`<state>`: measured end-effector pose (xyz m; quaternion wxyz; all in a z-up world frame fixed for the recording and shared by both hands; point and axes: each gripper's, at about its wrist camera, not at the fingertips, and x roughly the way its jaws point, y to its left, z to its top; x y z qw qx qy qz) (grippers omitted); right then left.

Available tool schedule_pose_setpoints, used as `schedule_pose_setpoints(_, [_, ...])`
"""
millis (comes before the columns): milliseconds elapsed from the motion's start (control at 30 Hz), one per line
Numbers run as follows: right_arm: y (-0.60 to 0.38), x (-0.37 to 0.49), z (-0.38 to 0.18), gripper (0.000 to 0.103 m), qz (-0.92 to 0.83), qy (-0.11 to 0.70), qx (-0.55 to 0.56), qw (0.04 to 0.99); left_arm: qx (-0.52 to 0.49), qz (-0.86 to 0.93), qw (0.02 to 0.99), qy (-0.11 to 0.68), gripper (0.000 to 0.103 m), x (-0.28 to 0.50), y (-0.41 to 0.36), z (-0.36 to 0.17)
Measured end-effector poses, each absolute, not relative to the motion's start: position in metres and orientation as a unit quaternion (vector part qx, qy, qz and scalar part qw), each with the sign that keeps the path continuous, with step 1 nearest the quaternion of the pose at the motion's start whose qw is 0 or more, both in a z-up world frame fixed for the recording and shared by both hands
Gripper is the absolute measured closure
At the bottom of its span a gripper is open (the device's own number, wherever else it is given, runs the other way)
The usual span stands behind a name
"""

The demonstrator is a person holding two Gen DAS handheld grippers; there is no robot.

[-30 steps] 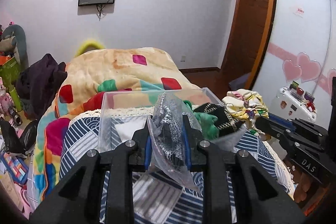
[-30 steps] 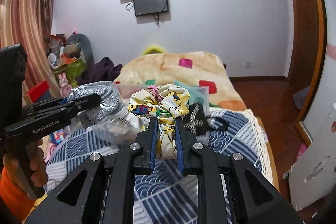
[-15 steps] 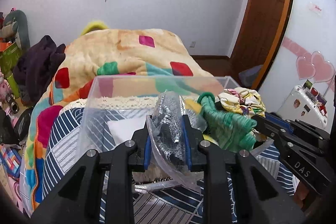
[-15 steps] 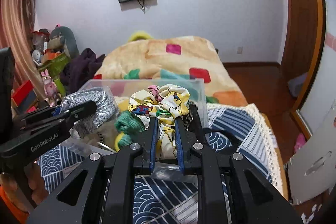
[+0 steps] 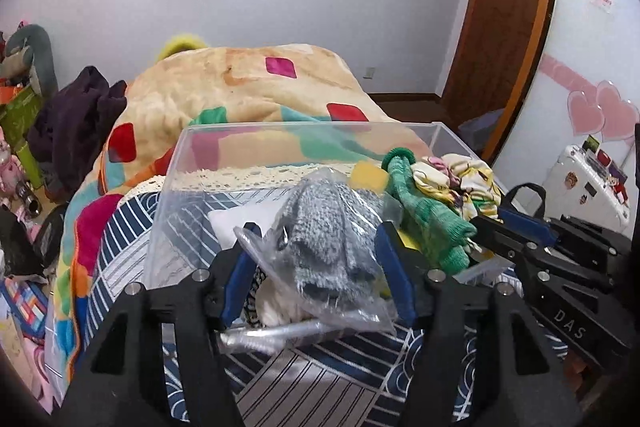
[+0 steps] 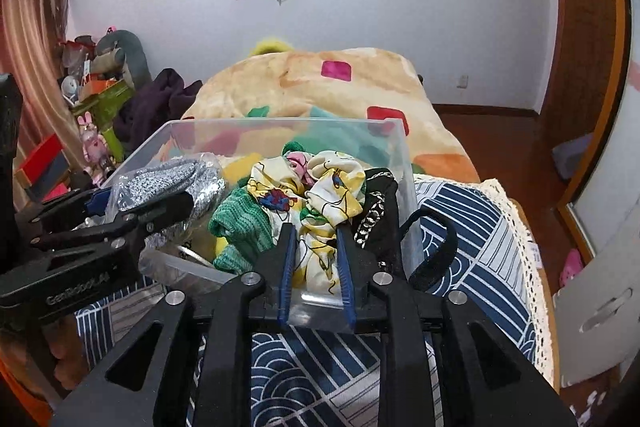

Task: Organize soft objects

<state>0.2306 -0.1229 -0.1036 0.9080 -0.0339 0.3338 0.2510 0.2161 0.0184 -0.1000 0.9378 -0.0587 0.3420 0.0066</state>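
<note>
Left claw (image 5: pixel 316 267): fingers spread wide, released. Bagged grey knit (image 5: pixel 324 239) sits between the fingers, mostly inside the clear box (image 5: pixel 176 187) at its near left corner, bag bottom draped over the near rim. Whether the blue pads touch the bag cannot be told; no squeeze is visible in the plastic.

Right claw (image 6: pixel 314 267): clenched on the yellow printed cloth (image 6: pixel 320 195). Fingers point forward over the near rim of the box; the cloth bunches up and ahead of the tips, over the right half of the box, its lower fold hanging between the fingers at the near wall.

Box stands on the bed (image 6: pixel 472 227), on the blue striped cover, long side running away from both claws. Contents, seen from the right wrist: green knit (image 6: pixel 240 223) in the middle, just left of the yellow cloth and touching it; black item with a chain (image 6: pixel 376 211) against the right wall.

Key relation: the yellow cloth lies straight ahead of and slightly above the right claw, already within the box outline. Judgement: the drop needs only an opening of the right claw, perhaps a small push forward so the hanging fold clears the near wall

Risk: the fold catches on the rim and trails outside
</note>
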Motion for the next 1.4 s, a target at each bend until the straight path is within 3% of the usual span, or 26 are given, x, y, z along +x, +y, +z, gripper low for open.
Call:
schedule_pose_setpoints(267, [-0.124, 0.219, -0.092, 0.071, 0.257, 0.321, -0.046, 0.910, -0.057, -0.001, 0.949, 0.311, 0.037, 0.188, 0.018, -0.081])
schedule_pose_setpoints(433, [-0.129, 0.205, -0.071, 0.069, 0.261, 0.287, -0.050, 0.920, -0.053, -0.006, 0.955, 0.293, 0.037, 0.170, 0.017, -0.063])
schedule_pose_setpoints(567, [-0.135, 0.189, -0.051, 0.061, 0.264, 0.248, -0.042, 0.931, -0.052, -0.005, 0.965, 0.258, 0.037, 0.150, 0.017, -0.041])
schedule_pose_setpoints(900, [-0.143, 0.160, -0.020, 0.060, 0.280, 0.181, -0.029, 0.942, -0.059, -0.016, 0.980, 0.188, 0.033, 0.105, 0.017, 0.002])
schedule_pose_setpoints(1067, [-0.144, 0.146, -0.012, 0.041, 0.279, 0.151, -0.028, 0.948, -0.046, -0.004, 0.987, 0.153, 0.026, 0.083, 0.016, 0.018])
schedule_pose_setpoints(1133, [-0.143, 0.142, -0.009, 0.035, 0.281, 0.141, -0.024, 0.949, -0.046, -0.003, 0.989, 0.144, 0.017, 0.077, 0.017, 0.022])
schedule_pose_setpoints(1233, [-0.146, 0.135, -0.006, 0.021, 0.279, 0.127, -0.016, 0.952, -0.043, 0.001, 0.990, 0.132, 0.012, 0.069, 0.017, 0.026])
schedule_pose_setpoints(1400, [-0.149, 0.129, -0.005, 0.015, 0.277, 0.116, -0.010, 0.954, -0.031, 0.012, 0.992, 0.120, 0.003, 0.062, 0.013, 0.028])
